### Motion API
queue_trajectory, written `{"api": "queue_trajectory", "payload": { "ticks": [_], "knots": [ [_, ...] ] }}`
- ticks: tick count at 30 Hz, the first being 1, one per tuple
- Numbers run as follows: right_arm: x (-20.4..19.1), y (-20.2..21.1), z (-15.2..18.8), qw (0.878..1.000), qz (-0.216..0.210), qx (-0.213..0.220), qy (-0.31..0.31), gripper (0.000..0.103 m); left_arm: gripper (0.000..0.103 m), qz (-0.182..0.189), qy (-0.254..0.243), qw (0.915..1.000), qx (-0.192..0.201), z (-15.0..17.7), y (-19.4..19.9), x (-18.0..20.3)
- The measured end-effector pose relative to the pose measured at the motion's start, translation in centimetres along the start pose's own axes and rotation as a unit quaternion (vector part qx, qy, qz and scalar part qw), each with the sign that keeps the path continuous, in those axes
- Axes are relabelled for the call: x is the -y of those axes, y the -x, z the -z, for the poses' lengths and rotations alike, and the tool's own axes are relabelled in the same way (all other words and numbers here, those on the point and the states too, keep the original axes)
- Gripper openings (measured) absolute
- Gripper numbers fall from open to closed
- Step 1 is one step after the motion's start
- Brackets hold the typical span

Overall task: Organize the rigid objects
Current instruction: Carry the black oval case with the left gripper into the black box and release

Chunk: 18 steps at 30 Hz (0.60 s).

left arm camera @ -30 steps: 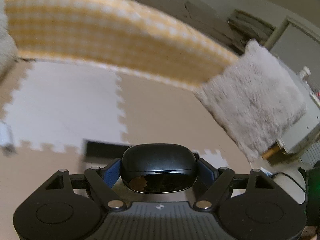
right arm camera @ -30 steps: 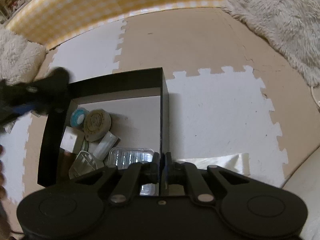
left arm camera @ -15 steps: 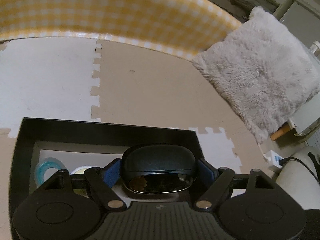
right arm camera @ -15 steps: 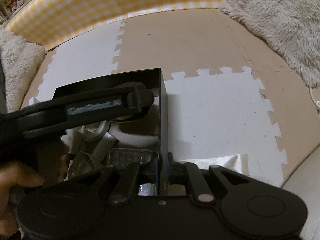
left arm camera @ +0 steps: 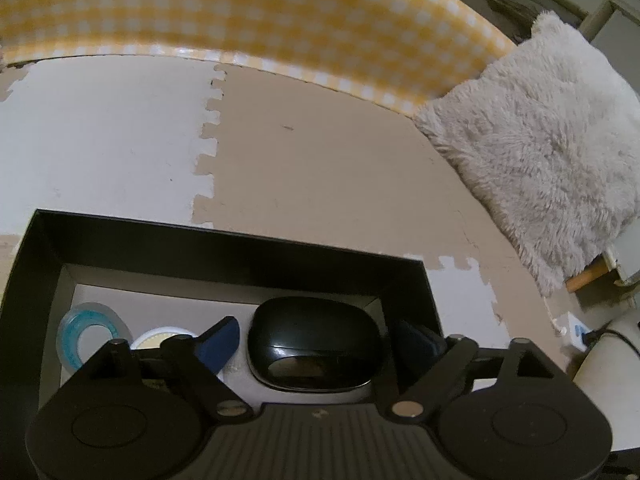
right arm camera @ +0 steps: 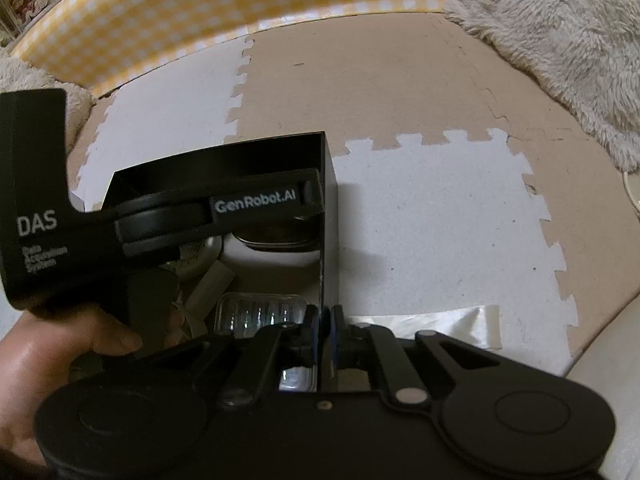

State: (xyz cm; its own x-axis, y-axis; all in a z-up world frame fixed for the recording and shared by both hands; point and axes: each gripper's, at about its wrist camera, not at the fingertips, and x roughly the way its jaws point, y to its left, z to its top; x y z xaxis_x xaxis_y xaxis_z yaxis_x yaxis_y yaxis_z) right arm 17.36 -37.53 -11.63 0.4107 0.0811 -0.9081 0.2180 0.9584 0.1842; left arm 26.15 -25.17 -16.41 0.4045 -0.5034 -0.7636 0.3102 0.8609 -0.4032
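Note:
A black open box (left arm camera: pixel 240 256) stands on foam floor mats. Inside it, near the right wall, a glossy black rounded case (left arm camera: pixel 314 344) rests on the box floor. My left gripper (left arm camera: pixel 320 334) straddles the case; its jaws are opening and the blue pads (left arm camera: pixel 220 344) stand clear of both sides. In the right wrist view the left gripper's black housing (right arm camera: pixel 160 220) reaches over the box from the left, held by a hand (right arm camera: pixel 60 352), and the case (right arm camera: pixel 276 238) peeks out under it. My right gripper (right arm camera: pixel 325 316) is shut on the box's thin right wall (right arm camera: pixel 330 208).
The box also holds a blue tape roll (left arm camera: pixel 90 336), a white roll (left arm camera: pixel 164 336), a clear ribbed tray (right arm camera: pixel 256 312) and a small white block (right arm camera: pixel 212 284). A grey fluffy cushion (left arm camera: pixel 540 152) lies right, a yellow checked bolster (left arm camera: pixel 240 12) behind, a shiny sheet (right arm camera: pixel 440 324) beside the box.
The left gripper came down into the box with the black case, then spread its jaws and let the case go onto the box floor. The right gripper kept still on the wall.

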Motion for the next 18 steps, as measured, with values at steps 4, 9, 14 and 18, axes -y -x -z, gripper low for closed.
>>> {"api": "queue_trajectory", "payload": {
  "ticks": [4, 9, 14, 18],
  "knots": [
    [0.0, 0.0, 0.0, 1.0, 0.001, 0.0, 0.0, 0.006, 0.098, 0.005, 0.002, 1.0, 0.005, -0.3, 0.9, 0.0],
    [0.0, 0.0, 0.0, 1.0, 0.001, -0.001, 0.0, 0.006, 0.102, 0.002, -0.014, 0.9999, -0.003, -0.2, 2.2, 0.5],
    [0.1, 0.0, 0.0, 1.0, 0.0, -0.002, -0.002, 0.006, 0.103, 0.006, -0.029, 0.9995, -0.004, -0.1, 3.7, 0.8],
    [0.1, 0.0, 0.0, 1.0, 0.001, -0.002, 0.0, 0.006, 0.103, 0.004, -0.037, 0.9993, 0.004, -0.2, 5.1, 0.8]
  ]
}}
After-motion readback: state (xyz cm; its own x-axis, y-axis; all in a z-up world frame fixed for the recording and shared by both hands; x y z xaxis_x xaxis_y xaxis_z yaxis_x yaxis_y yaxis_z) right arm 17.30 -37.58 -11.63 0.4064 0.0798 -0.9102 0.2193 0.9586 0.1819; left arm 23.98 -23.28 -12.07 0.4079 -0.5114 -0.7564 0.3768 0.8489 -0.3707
